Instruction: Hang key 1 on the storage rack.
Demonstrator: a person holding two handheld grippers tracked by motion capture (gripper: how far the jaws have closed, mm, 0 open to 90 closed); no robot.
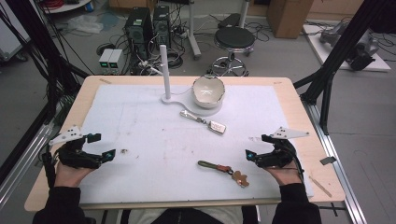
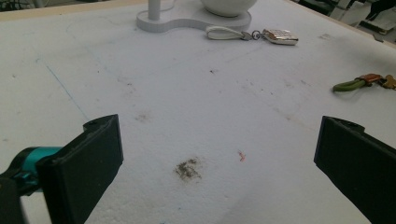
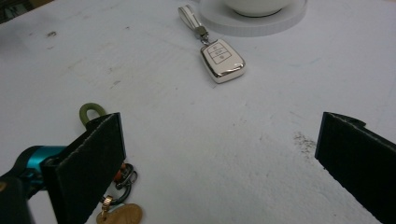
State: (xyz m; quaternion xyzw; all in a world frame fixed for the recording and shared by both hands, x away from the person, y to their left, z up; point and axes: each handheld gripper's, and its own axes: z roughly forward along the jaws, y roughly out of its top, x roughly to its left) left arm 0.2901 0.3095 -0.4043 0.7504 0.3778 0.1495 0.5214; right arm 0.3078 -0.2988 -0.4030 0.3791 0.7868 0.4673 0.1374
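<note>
Both grippers rest low on the white foam mat of the desk [image 1: 299, 100], jaws spread wide and empty. The right gripper [image 1: 256, 147] sits just beside the olive-looped key ring [image 1: 223, 170] with its brown leather tag. The left gripper [image 1: 102, 146] has bare, scuffed mat ahead. A glossy cream key fob [image 3: 222, 59] lies farther off, near the bowl [image 1: 208, 91].

1. Lighting: even, diffuse, bright on the white mat [image 1: 140, 121]; floor beyond the far edge dimmer.
2. Shadows: soft and short beneath the bowl [image 1: 208, 91] and keys [image 1: 223, 170].
3. Glare: mild sheen on the fob [image 3: 222, 59].
4. Focus: gripper views show near jaws soft, slightly blurred; far edge soft.
</note>
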